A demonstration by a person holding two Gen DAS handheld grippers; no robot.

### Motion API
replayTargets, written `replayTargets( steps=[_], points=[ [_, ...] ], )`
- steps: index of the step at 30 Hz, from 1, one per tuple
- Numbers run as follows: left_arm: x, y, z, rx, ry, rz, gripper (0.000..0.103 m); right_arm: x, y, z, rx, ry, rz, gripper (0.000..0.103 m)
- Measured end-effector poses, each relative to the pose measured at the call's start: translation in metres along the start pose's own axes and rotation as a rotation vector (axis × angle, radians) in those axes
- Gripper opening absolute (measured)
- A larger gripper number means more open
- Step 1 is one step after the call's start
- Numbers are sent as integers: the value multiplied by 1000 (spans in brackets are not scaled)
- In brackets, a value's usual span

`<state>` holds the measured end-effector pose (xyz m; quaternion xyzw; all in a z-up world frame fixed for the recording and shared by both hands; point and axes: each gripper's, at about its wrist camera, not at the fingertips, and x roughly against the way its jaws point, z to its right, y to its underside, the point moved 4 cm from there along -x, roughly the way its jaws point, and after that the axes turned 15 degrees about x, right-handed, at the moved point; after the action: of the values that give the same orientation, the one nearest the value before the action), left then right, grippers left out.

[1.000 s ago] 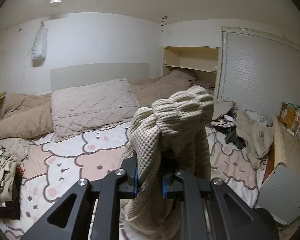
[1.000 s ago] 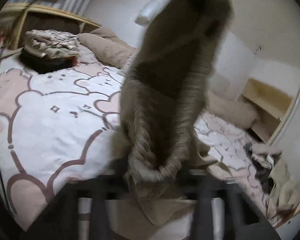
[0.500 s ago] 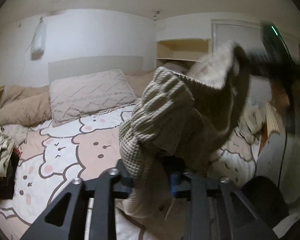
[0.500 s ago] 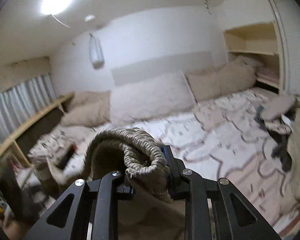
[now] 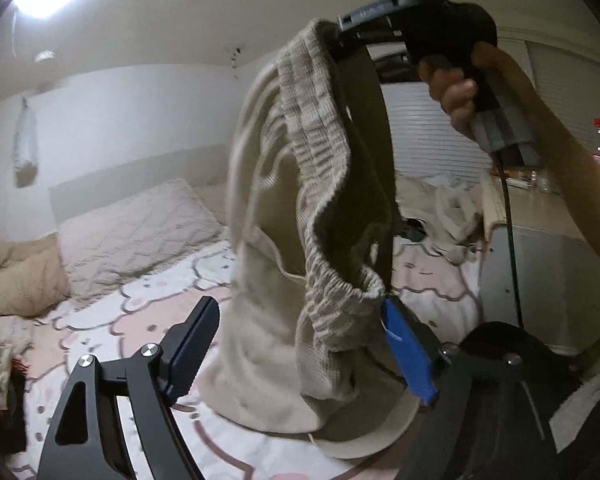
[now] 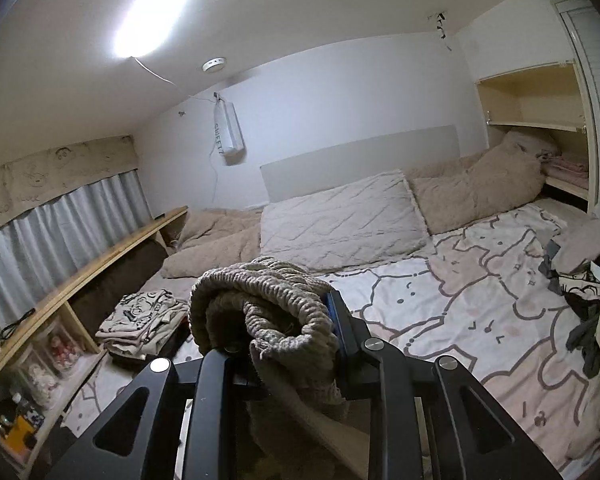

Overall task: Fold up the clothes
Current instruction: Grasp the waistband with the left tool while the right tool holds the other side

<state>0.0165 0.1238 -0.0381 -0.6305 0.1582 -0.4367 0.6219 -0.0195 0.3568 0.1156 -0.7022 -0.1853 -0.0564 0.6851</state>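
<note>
Right wrist view, left to right. Wooden ledge (image 6: 100,258) along the curtained window; open cubby (image 6: 40,364) beneath it, holding small items too dim to identify. Stack of folded clothes (image 6: 140,322) at the left edge of the bed. Quilted pillow (image 6: 340,220) and plush tan pillow (image 6: 476,192) against the headboard, side by side and touching. Open wall shelf (image 6: 536,100), upper compartment bare, lower compartment holding folded pinkish fabric. Cartoon-print bedsheet (image 6: 460,300) broad and unoccupied between the folded stack and a heap of loose garments (image 6: 584,280) at the right edge. Right gripper (image 6: 284,340) clamped on a bunched fold of beige waffle-knit garment (image 6: 268,304), blue pad pressed against the knit on the right side.

Left wrist view, left to right. Left gripper (image 5: 300,356) with jaws opening, ribbed left pad well clear of the cloth, blue right pad touching the gathered hem; no squeeze visible. Waffle-knit garment (image 5: 276,240) hanging upright from the raised right gripper (image 5: 340,36) at top, lower end draped down between the left jaws above the sheet. Person's right hand (image 5: 464,92) wrapped around the handle, cable trailing below.

Seen only here: the hanging length of the garment, the hand, and a grey cabinet (image 5: 548,280) beyond the bed's right edge. Seen only from the right wrist: curtain, ledge, cubby, shelf compartments.
</note>
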Motion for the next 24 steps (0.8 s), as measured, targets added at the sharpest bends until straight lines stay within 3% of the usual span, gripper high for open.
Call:
replayTargets(
  steps=[6, 9, 10, 11, 13, 16, 17, 21, 24],
  points=[
    [-12, 13, 19, -5, 55, -39, 83, 5, -4, -2, -3, -12, 3, 25],
    [-17, 18, 28, -20, 40, -30, 82, 5, -5, -3, -6, -21, 2, 25],
    [-21, 18, 28, -6, 37, -25, 74, 5, -4, -4, -6, -27, 0, 25],
    [-24, 17, 28, 5, 35, -20, 59, 5, -4, -6, -6, -32, -2, 25],
    [-29, 15, 29, 30, 38, -17, 50, 5, -4, -8, 0, -37, -5, 25],
    [-32, 12, 24, 77, 37, -28, 27, 6, -4, -8, 0, -35, -3, 25],
    [-33, 11, 22, 94, 33, -33, 25, 7, -5, -7, 3, -32, -3, 25],
    [-9, -23, -26, 240, -107, 49, 23, 11, -7, -2, 45, 17, -2, 25],
    [30, -72, -65, 285, -237, 171, 23, 15, -11, -1, 91, 28, -23, 25]
  ],
)
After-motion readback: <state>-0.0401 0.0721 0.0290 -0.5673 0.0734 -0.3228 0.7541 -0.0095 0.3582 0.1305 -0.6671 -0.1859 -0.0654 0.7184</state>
